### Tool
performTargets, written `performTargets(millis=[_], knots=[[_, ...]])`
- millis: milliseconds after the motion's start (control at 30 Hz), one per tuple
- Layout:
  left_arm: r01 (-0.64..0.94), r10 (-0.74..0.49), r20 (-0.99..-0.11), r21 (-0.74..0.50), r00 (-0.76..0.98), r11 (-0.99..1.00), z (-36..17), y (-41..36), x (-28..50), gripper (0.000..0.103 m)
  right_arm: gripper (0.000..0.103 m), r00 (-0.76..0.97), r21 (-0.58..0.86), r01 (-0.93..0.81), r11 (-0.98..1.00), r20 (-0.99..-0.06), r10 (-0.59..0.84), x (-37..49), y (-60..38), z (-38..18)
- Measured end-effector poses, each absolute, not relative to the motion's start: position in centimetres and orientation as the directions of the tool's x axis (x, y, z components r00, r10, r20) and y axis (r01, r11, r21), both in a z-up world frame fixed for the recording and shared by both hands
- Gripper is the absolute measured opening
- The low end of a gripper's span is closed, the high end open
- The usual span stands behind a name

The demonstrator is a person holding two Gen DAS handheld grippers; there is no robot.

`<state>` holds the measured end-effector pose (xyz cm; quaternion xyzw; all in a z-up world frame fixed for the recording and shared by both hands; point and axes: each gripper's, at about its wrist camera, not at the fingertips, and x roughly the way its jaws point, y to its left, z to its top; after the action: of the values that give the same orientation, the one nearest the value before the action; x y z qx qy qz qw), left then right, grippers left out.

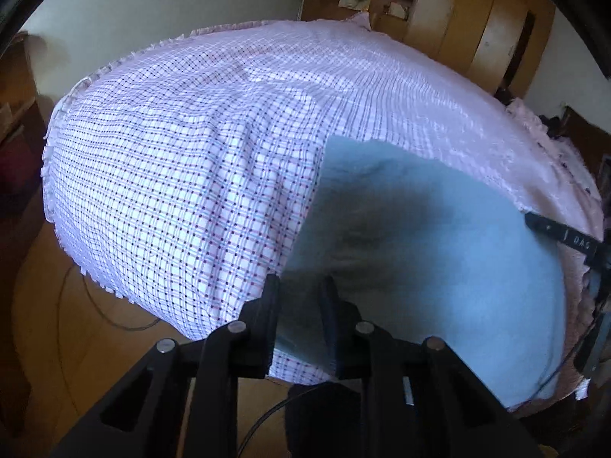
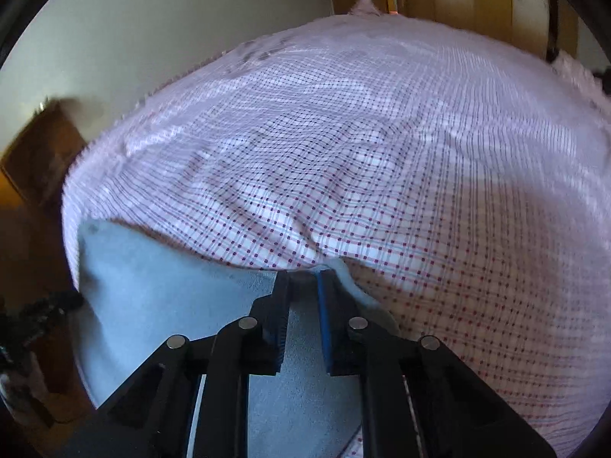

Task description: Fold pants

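Left tool (image 1: 299,286), pale blue pants (image 1: 439,248), flat

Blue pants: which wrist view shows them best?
The left wrist view: the pants spread wide and sharp over the checked cloth, with most of their outline visible. The right wrist view shows only part of the pants, blurred, and partly hidden behind the right tool.

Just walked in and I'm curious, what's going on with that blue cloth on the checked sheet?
A person is folding light blue pants on a surface covered by a checked sheet, with a handheld tool in each hand. The left tool sits at one edge of the blue fabric, and the right tool at another edge near a lifted bit of cloth. Whether either has the fabric pinched is unclear.
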<state>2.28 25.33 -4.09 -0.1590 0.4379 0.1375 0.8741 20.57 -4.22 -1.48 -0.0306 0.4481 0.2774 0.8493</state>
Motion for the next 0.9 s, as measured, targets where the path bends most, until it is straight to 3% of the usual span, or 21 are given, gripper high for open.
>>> performTargets(millis=[267,467,567,767,900], knots=[[-0.256,-0.004,-0.709,-0.259,0.705,0.931,0.7,23.4,3.8,0.022,0.014,0.503,0.207,-0.505,0.838,-0.719,0.480,17.3,-5.3,2.0],[-0.223,-0.020,-0.717,-0.243,0.697,0.944,-0.7,22.4,8.5,0.022,0.016,0.509,0.154,-0.445,0.882,-0.767,0.391,18.2,-5.8,-0.2],[-0.256,0.016,-0.760,-0.199,0.649,0.946,-2.9,23.2,10.4,0.022,0.015,0.480,0.215,-0.425,0.879,-0.770,0.420,19.5,-6.2,-1.7],[-0.249,0.012,-0.762,-0.196,0.647,0.948,-3.0,23.8,9.2,0.022,0.016,0.490,0.255,-0.402,0.879,-0.752,0.442,19.3,-6.8,-1.1],[-0.245,0.023,-0.767,-0.176,0.641,0.953,-2.0,23.4,6.8,0.022,0.026,0.495,0.259,-0.407,0.876,-0.744,0.449,17.7,-7.5,0.2]])
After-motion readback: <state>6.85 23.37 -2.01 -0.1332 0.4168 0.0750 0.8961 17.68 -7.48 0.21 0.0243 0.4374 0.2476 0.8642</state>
